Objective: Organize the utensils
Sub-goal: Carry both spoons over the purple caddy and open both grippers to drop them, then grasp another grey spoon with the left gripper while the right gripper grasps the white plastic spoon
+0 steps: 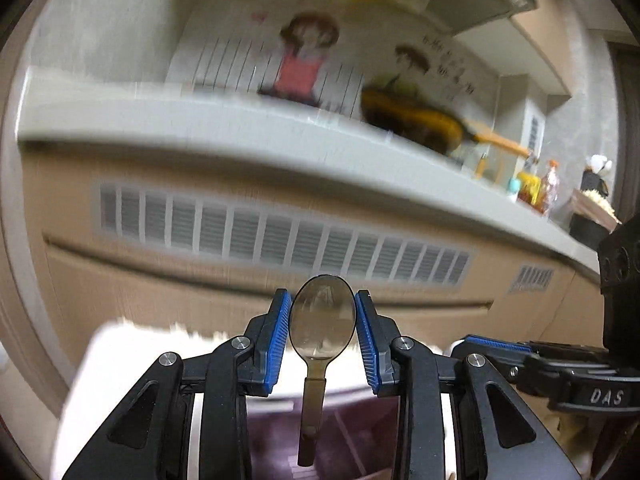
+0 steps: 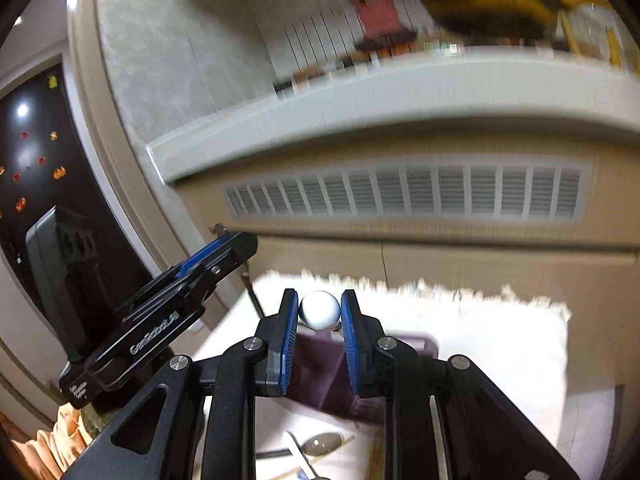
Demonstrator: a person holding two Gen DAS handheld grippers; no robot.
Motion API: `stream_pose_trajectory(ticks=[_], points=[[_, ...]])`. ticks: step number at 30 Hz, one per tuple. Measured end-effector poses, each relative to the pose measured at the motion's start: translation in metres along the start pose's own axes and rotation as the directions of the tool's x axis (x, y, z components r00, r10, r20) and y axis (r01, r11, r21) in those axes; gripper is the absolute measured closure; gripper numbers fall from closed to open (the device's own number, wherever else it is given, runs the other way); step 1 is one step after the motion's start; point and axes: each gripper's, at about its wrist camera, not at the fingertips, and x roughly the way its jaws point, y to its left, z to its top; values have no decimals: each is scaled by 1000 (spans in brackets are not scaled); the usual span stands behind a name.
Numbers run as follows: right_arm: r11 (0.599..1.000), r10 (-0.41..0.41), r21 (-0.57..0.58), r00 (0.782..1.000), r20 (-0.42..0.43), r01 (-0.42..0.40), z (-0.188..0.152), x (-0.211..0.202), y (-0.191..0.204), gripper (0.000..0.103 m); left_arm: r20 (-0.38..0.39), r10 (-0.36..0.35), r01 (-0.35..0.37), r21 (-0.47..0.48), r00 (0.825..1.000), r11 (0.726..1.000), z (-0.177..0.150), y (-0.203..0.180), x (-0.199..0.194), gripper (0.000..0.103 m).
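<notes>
Left wrist view shows the left gripper [image 1: 322, 336] clenched on a translucent brown spoon [image 1: 322, 320]: the bowl stands upright between the blue pads [image 1: 276, 340], both pads touching its edges, and the handle hangs down toward the camera. Below the spoon lies a purple organizer tray [image 1: 352, 420] on a white fluffy mat [image 1: 120, 360]. Beyond the mat runs a beige cabinet front with a louvered vent [image 1: 280, 236] under a grey countertop [image 1: 200, 120], all streaked with motion blur. The right gripper [image 1: 496, 350] reaches in just right of the spoon.

From the right wrist view, the right gripper [image 2: 320, 316] is clamped on a shiny round spoon bowl [image 2: 319, 312], pressed between both pads above the tray [image 2: 320, 368]. Nearer the camera than the tray, another brown spoon [image 2: 322, 442] lies on the mat [image 2: 500, 344]. The left gripper [image 2: 216, 256] sits left of the tray.
</notes>
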Motion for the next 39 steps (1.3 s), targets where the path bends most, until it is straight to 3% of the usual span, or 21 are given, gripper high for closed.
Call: stream_pose_trajectory(ticks=[6, 8, 10, 12, 14, 17, 19, 21, 25, 30, 33, 37, 39], points=[[1000, -26, 3, 995, -98, 26, -32, 33, -11, 82, -148, 30, -32, -9, 988, 999, -43, 12, 31, 67], [999, -49, -8, 992, -120, 48, -39, 39, -13, 79, -181, 30, -35, -24, 983, 999, -49, 16, 37, 58], [995, -96, -39, 990, -105, 92, -43, 38, -12, 59, -187, 27, -33, -30, 982, 999, -50, 19, 35, 58], [984, -157, -91, 986, -59, 151, -44, 30, -6, 49, -179, 28, -34, -27, 983, 999, -49, 19, 28, 57], [970, -198, -143, 980, -8, 195, -47, 16, 1, 46, -168, 40, -44, -19, 985, 999, -48, 19, 16, 49], [959, -211, -192, 977, 11, 209, -52, 3, 9, 43, -170, 75, -74, 13, 983, 997, -50, 16, -5, 46], [947, -228, -229, 973, 17, 226, -59, -4, 15, 20, -189, 89, -85, 31, 978, 996, -56, 15, -19, 44], [925, -250, -289, 968, 32, 248, -73, -11, 25, 10, -221, 107, -99, 48, 969, 994, -67, 17, -33, 42], [882, -251, -418, 968, -26, 218, -107, -9, 44, 4, -281, 136, -115, 88, 950, 989, -95, 26, -56, 39], [835, -251, -530, 959, -128, 148, -151, 9, 62, 3, -363, 163, -130, 115, 917, 985, -129, 40, -80, 37], [845, -229, -527, 952, -204, 90, -167, 19, 61, 5, -381, 177, -138, 129, 908, 982, -143, 47, -96, 31], [852, -237, -520, 930, -281, 60, -178, 37, 56, 40, -399, 181, -125, 160, 899, 979, -157, 48, -107, 30], [864, -235, -501, 920, -313, 50, -178, 45, 50, 42, -407, 168, -113, 156, 898, 981, -160, 48, -109, 30]])
